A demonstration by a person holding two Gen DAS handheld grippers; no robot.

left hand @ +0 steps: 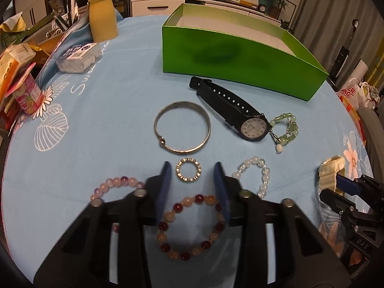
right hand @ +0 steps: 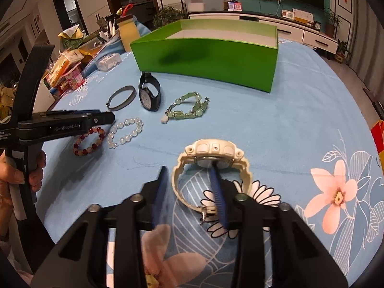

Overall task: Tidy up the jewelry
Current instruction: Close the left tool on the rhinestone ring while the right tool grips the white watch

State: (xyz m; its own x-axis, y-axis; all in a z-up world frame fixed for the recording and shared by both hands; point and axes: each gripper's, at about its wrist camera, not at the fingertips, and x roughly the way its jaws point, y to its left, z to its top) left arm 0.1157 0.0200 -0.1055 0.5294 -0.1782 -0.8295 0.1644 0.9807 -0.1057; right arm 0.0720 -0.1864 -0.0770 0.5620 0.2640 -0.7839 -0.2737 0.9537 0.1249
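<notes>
An open green box [left hand: 240,55] stands at the back of the blue cloth; it also shows in the right wrist view [right hand: 206,57]. In front lie a black watch [left hand: 230,108], a silver bangle [left hand: 182,127], a green bead bracelet [left hand: 285,127], a small ring [left hand: 189,170], a clear bead bracelet [left hand: 254,175], a pink bead bracelet [left hand: 115,187] and a red-and-cream bead bracelet [left hand: 192,225]. My left gripper [left hand: 193,168] is open, its jaws either side of the ring. My right gripper [right hand: 188,170] is open around the left strap of a white watch [right hand: 211,163], one finger inside the band loop.
A yellow bottle [left hand: 102,16], a white packet [left hand: 79,57] and snack boxes [left hand: 21,79] crowd the table's left side. A shopping bag [left hand: 352,96] sits off the right edge. The left gripper's handle [right hand: 60,124] reaches in from the left of the right wrist view.
</notes>
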